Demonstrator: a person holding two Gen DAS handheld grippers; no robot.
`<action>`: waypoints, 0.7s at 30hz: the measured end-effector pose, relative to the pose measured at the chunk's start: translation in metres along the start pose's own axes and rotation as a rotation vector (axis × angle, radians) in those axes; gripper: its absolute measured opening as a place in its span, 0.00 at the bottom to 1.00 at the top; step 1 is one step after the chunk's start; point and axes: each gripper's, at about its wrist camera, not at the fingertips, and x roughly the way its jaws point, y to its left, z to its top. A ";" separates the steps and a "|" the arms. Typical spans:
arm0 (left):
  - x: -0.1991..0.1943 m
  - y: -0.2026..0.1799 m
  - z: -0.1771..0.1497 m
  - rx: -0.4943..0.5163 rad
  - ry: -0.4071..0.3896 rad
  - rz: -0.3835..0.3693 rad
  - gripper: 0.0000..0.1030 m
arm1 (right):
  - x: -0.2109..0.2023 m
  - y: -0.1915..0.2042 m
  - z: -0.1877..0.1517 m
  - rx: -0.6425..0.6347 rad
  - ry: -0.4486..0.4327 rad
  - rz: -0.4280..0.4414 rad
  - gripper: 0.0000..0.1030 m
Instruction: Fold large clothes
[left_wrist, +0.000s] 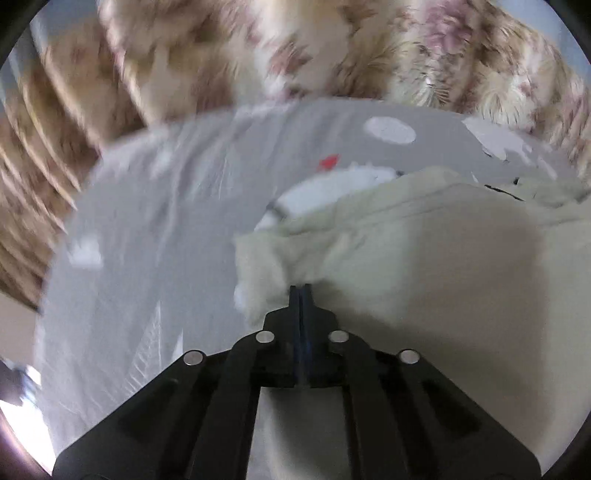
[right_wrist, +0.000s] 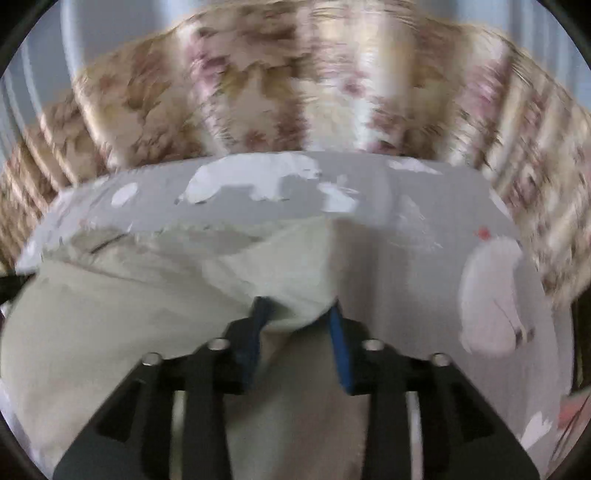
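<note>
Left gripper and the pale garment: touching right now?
Touching. The left wrist view shows the left gripper with its jaws shut on a bunched edge of the pale garment.

The garment lies on the bedsheet, with the curtain hanging behind the bed.

Soft, even daylight; both views smeared by motion.
Curtain and bedsheet streak, worst toward the curved, dark-cornered fisheye rim. A broad soft shadow lies on the pale garment. Black gripper frames stay sharp. No glare; colours are washed, slightly bluish.
</note>
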 end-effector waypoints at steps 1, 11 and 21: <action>-0.005 0.008 -0.002 -0.018 -0.002 0.005 0.15 | -0.014 -0.008 -0.001 0.024 -0.022 -0.007 0.50; -0.112 -0.059 -0.037 0.010 -0.206 0.043 0.92 | -0.083 0.069 -0.050 -0.185 -0.154 0.089 0.65; -0.037 -0.082 -0.063 0.048 -0.069 0.112 0.94 | -0.023 0.051 -0.078 -0.223 -0.036 0.098 0.75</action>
